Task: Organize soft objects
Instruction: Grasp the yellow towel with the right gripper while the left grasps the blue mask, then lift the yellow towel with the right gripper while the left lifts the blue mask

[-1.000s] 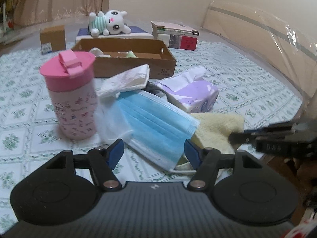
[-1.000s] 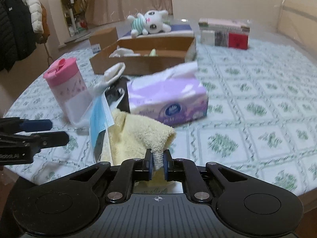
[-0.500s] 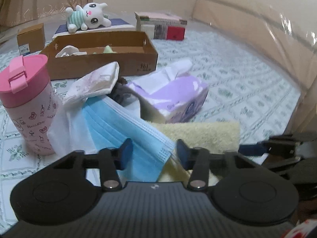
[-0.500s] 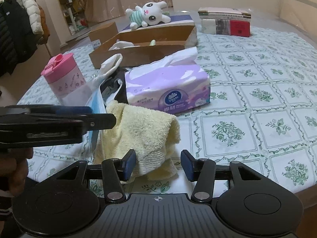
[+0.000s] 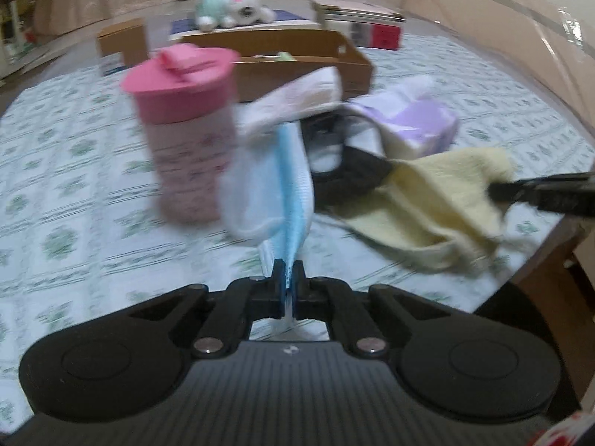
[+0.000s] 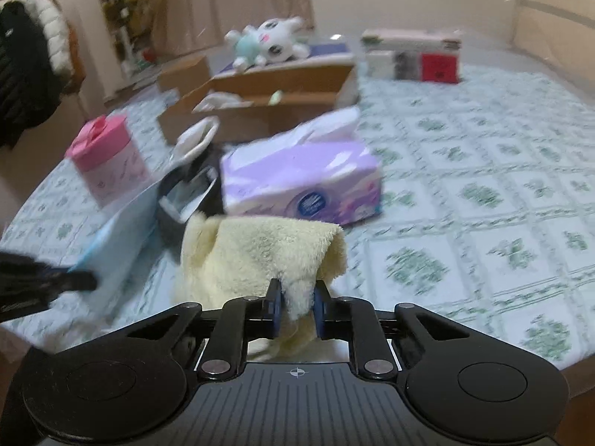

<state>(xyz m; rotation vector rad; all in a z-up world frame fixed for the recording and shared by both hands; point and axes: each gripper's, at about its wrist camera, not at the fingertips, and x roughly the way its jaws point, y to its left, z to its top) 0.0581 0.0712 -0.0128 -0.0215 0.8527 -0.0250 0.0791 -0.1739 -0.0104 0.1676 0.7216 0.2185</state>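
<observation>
My left gripper [image 5: 288, 278] is shut on the near edge of a blue face mask [image 5: 293, 193], which stands edge-on and pulled taut beside a pink-lidded cup [image 5: 186, 126]. A white padded pouch [image 5: 297, 100] lies over the mask's far end. My right gripper [image 6: 296, 299] is closing its jaws on a fold of the yellow towel [image 6: 260, 249], and the pads press on the fold. From the left wrist view, the right gripper [image 5: 498, 189] pinches the towel [image 5: 438, 204] near the table's right edge. A black item [image 5: 349, 174] lies between mask and towel.
A purple tissue pack [image 6: 301, 178] sits just behind the towel. Farther back stand a cardboard tray [image 6: 260, 100] with small items, a plush toy [image 6: 267, 41], a small box [image 6: 186, 70] and stacked books [image 6: 412, 55]. The table edge [image 5: 550, 238] runs close on the right.
My left gripper closed on the mask's near edge and drew it up on edge. My right gripper let go of the towel, opened wide, then closed on another fold of it.
</observation>
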